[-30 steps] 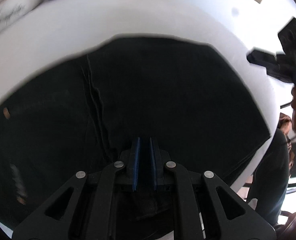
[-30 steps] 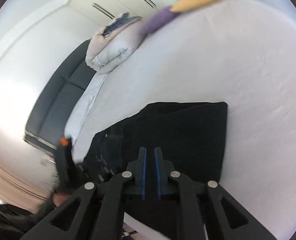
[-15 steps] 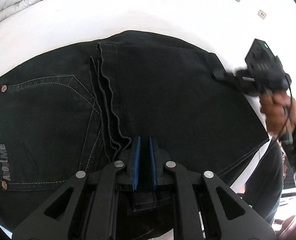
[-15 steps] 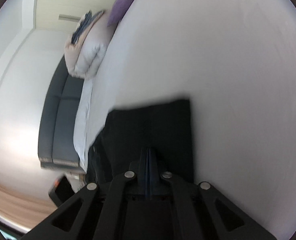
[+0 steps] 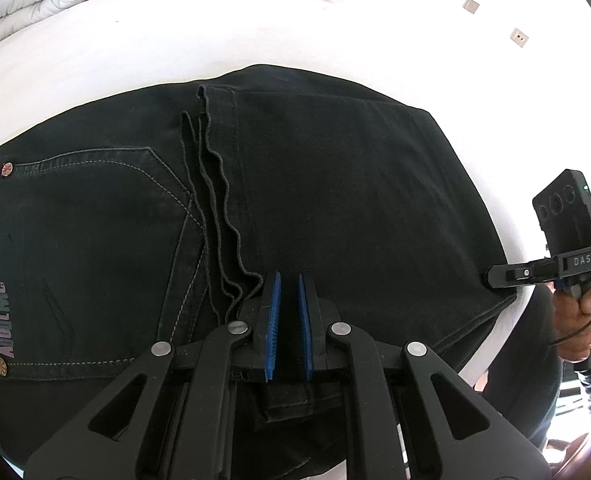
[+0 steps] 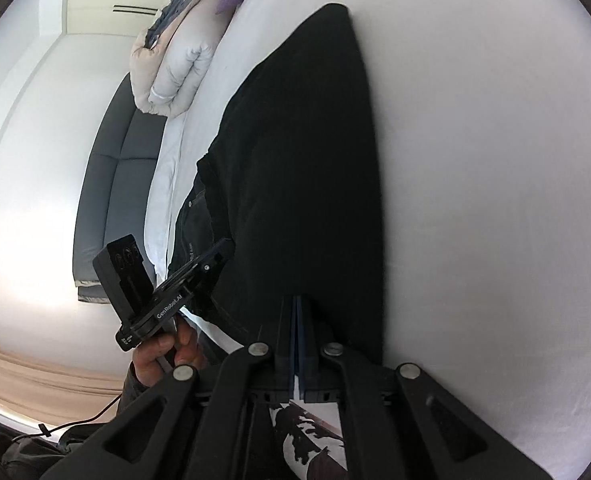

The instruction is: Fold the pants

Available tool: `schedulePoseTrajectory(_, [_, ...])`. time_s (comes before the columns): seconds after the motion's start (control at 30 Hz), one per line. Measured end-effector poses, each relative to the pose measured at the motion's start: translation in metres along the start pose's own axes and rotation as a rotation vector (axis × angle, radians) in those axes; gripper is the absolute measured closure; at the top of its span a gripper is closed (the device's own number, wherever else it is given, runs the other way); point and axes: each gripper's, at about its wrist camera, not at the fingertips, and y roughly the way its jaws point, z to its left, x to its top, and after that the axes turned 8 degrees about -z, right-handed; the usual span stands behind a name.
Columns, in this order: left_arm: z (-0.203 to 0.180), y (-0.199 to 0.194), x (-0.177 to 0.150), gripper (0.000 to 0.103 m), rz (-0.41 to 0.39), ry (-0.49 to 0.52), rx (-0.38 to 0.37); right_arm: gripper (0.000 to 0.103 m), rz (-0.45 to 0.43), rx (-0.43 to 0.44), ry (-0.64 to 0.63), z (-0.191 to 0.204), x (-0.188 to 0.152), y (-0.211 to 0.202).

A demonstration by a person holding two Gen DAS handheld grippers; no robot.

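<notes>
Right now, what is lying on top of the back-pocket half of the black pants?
The leg end of the pants is folded over it, wavy hems stacked beside the back pocket. Whatever lies beneath that folded layer is covered.

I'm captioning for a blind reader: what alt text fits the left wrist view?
Black pants lie folded on a white bed, back pocket at left. The left gripper hovers low over them, its blue pads nearly together; the right gripper touches the pants' right edge.
</notes>
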Motion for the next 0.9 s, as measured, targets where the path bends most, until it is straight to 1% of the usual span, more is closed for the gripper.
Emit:
schedulePoseTrajectory(0.07, [0.002,-0.002,-0.002,0.094,-0.009,-0.001,-0.004,0.103,-0.016,0.001,-0.020,-0.001,-0.003,0.001])
schedulePoseTrajectory(0.17, [0.008,-0.008,-0.005,0.094,-0.022,-0.034,-0.026,0.103,-0.049,0.050,-0.038,-0.010,-0.008,-0.001])
schedulePoseTrajectory(0.33, [0.017,-0.020,-0.012,0.094,-0.058,-0.098,-0.059,0.103,-0.063,-0.009,-0.078,-0.003,-0.011,0.000])
schedulePoseTrajectory(0.4, [0.021,-0.039,-0.019,0.094,-0.108,-0.122,-0.065,0.103,-0.068,-0.014,-0.082,-0.003,-0.012,-0.001])
schedulePoseTrajectory(0.47, [0.028,-0.061,-0.027,0.094,-0.162,-0.152,-0.051,0.103,-0.074,-0.017,-0.080,-0.003,-0.012,-0.001])
schedulePoseTrajectory(0.53, [0.046,-0.091,-0.036,0.094,-0.217,-0.226,-0.039,0.103,-0.078,-0.025,-0.077,-0.002,-0.012,-0.001])
schedulePoseTrajectory(0.57, [0.062,-0.109,-0.047,0.094,-0.256,-0.290,-0.043,0.103,-0.081,-0.027,-0.076,-0.001,-0.012,-0.002])
schedulePoseTrajectory(0.63, [0.086,-0.135,-0.062,0.093,-0.319,-0.383,-0.047,0.103,-0.091,-0.022,-0.066,-0.001,-0.012,-0.002])
schedulePoseTrajectory(0.7, [0.111,-0.168,-0.079,0.082,-0.395,-0.463,-0.015,0.103,-0.099,-0.010,-0.050,-0.004,-0.012,-0.002])
schedulePoseTrajectory(0.73, [0.120,-0.180,-0.087,0.057,-0.430,-0.494,-0.001,0.103,-0.102,-0.007,-0.048,-0.004,-0.012,-0.003])
schedulePoseTrajectory(0.77, [0.132,-0.195,-0.100,0.018,-0.485,-0.550,0.015,0.103,-0.105,-0.005,-0.045,-0.006,-0.012,-0.002])
schedulePoseTrajectory(0.8, [0.140,-0.206,-0.110,0.006,-0.528,-0.594,0.028,0.103,-0.109,-0.002,-0.039,-0.006,-0.012,-0.003])
schedulePoseTrajectory(0.83, [0.150,-0.217,-0.122,0.001,-0.582,-0.655,0.043,0.103,-0.112,-0.001,-0.034,-0.006,-0.012,-0.003])
schedulePoseTrajectory(0.87, [0.162,-0.222,-0.133,0.001,-0.608,-0.714,0.043,0.103,-0.116,0.001,-0.028,-0.006,-0.011,-0.003])
schedulePoseTrajectory(0.9, [0.171,-0.220,-0.137,0.001,-0.589,-0.746,0.031,0.103,-0.120,0.002,-0.024,-0.006,-0.012,-0.004])
